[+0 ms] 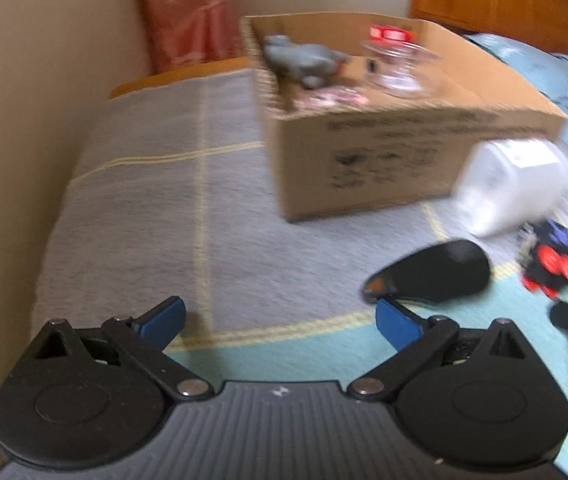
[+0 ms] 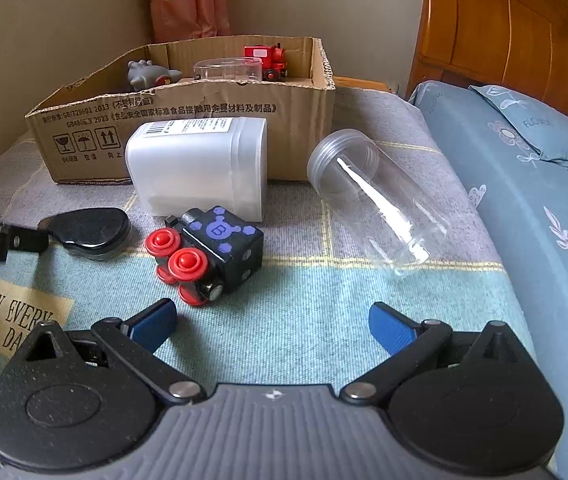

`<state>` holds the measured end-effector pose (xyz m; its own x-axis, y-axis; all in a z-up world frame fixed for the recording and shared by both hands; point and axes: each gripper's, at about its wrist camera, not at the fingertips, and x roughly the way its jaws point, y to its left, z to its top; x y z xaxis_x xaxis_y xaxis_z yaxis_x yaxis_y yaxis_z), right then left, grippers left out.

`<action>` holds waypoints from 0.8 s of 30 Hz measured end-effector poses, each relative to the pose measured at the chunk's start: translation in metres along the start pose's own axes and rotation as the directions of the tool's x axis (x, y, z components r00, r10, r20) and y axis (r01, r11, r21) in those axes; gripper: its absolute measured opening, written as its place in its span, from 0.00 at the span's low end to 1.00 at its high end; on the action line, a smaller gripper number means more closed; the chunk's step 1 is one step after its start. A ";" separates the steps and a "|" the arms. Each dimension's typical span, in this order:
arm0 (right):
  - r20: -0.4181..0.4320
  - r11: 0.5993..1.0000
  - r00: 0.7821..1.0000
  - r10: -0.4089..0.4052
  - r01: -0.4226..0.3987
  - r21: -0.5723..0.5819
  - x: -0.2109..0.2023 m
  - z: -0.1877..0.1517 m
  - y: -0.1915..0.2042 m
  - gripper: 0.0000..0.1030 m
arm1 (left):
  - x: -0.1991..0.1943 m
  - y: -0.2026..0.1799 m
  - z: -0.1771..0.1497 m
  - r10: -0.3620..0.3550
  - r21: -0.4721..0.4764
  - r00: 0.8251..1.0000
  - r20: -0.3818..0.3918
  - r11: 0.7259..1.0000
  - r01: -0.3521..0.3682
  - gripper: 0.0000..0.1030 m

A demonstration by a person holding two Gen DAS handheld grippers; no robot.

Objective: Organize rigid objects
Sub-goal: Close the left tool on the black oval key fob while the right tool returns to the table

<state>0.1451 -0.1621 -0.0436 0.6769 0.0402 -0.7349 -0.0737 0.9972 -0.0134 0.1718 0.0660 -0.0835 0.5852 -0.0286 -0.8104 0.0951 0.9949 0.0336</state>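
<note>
The black toy train car with red wheels [image 2: 203, 254] lies on its side on the blanket [image 2: 304, 312], near the white plastic container [image 2: 197, 168] and the open cardboard box [image 2: 187, 120]. The right gripper [image 2: 271, 326] hovers before it, jaws wide apart, empty. The left gripper [image 1: 279, 324] is likewise spread and empty, beside a glossy black oval case [image 1: 430, 276].

A bed [image 2: 308, 320] covered by a grey and teal checked blanket [image 2: 364, 112] carries everything. In the right wrist view an open cardboard box [image 2: 300, 132] sits on it at 11 o'clock, with a white plastic container [image 2: 199, 168] lying just in front of the box and a clear jar [image 2: 376, 196] on its side at 1 o'clock. A black toy train car with red wheels [image 2: 211, 252] lies near the centre, a glossy black case [image 2: 91, 232] at 9 o'clock, and a blue floral pillow [image 2: 524, 152] at 3 o'clock.
</note>
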 end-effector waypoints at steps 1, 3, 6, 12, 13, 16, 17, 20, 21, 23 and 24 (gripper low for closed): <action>0.001 1.000 1.000 -0.001 0.001 0.001 0.000 0.000 0.000 1.00 | 0.000 0.001 0.001 0.013 -0.007 1.000 -0.003 1.000 -0.013 0.98; 0.003 1.000 1.000 -0.003 0.003 0.002 0.000 0.000 0.001 1.00 | -0.003 -0.003 0.001 0.010 0.002 1.000 -0.006 1.000 -0.010 0.97; 0.005 1.000 1.000 -0.001 0.001 0.000 0.000 -0.001 0.000 1.00 | -0.012 -0.019 0.000 -0.058 0.042 0.998 -0.006 0.997 0.058 0.98; 0.011 1.000 1.000 0.001 -0.001 -0.003 0.000 -0.001 0.000 1.00 | -0.011 -0.052 -0.001 -0.176 0.030 0.982 -0.072 0.984 0.178 0.98; 0.013 1.000 1.000 0.003 -0.003 -0.005 -0.001 -0.002 0.000 1.00 | -0.010 -0.057 0.000 -0.169 0.033 0.983 -0.066 0.985 0.171 0.98; 0.022 1.000 1.000 0.009 -0.008 -0.011 -0.002 -0.003 -0.001 1.00 | -0.005 -0.066 0.004 -0.144 0.022 0.988 -0.049 0.989 0.145 0.98; 0.025 1.000 1.000 0.009 -0.009 -0.013 -0.002 -0.004 -0.001 1.00 | -0.004 -0.068 0.006 -0.139 0.018 0.989 -0.043 0.990 0.140 0.98; 0.030 1.000 0.999 0.011 -0.011 -0.015 -0.002 -0.004 -0.001 1.00 | -0.001 -0.072 0.009 -0.116 0.008 0.993 -0.029 0.993 0.116 0.97; 0.032 1.000 0.999 0.012 -0.012 -0.017 -0.002 -0.005 -0.001 1.00 | 0.001 -0.073 0.010 -0.112 0.006 0.993 -0.024 0.994 0.112 0.97; 0.035 1.000 0.999 0.013 -0.013 -0.018 -0.002 -0.005 -0.001 1.00 | 0.001 -0.073 0.011 -0.103 -0.003 0.995 -0.018 0.995 0.103 0.95; 0.036 1.000 0.999 0.013 -0.012 -0.018 -0.002 -0.005 -0.001 1.00 | 0.002 -0.074 0.013 -0.101 -0.011 0.995 -0.013 0.995 0.101 0.94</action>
<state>0.1403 -0.1634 -0.0453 0.7021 0.0555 -0.7099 -0.0953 0.9953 -0.0165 0.1765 -0.0085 -0.0804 0.5622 -0.1274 -0.8172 0.1450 0.9879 -0.0542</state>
